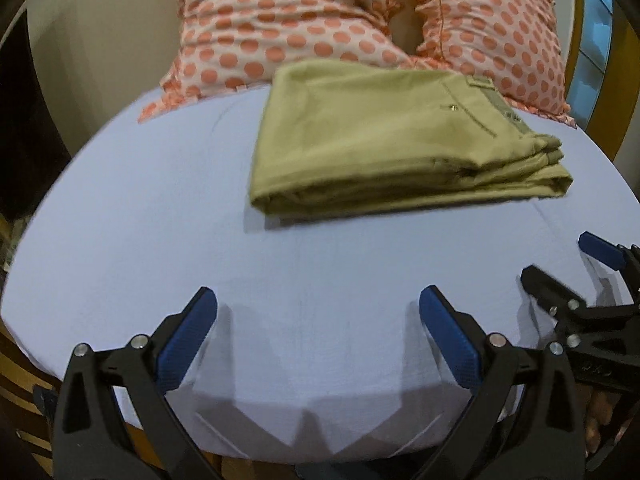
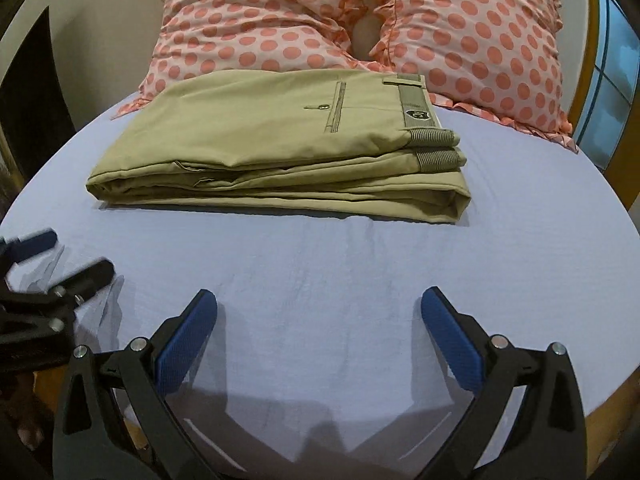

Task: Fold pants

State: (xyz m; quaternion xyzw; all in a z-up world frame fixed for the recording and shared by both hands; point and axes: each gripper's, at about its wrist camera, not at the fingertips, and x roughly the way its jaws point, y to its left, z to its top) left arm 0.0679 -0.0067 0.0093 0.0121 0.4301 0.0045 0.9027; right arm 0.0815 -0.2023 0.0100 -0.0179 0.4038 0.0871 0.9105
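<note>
Khaki pants (image 1: 380,140) lie folded in a flat stack on the light blue bed sheet (image 1: 300,272), close to the pillows; in the right wrist view the pants (image 2: 280,152) show a back pocket and waistband on top. My left gripper (image 1: 318,308) is open and empty, low over the sheet, well short of the pants. My right gripper (image 2: 319,308) is open and empty too, also short of the pants. The right gripper shows at the right edge of the left wrist view (image 1: 560,260), and the left gripper at the left edge of the right wrist view (image 2: 76,256).
Two pink polka-dot pillows (image 2: 256,16) (image 2: 480,40) lean at the head of the bed just behind the pants. The sheet (image 2: 320,272) ends at the bed's wooden front edge (image 2: 608,404) under the grippers. A window (image 2: 612,76) is at the right.
</note>
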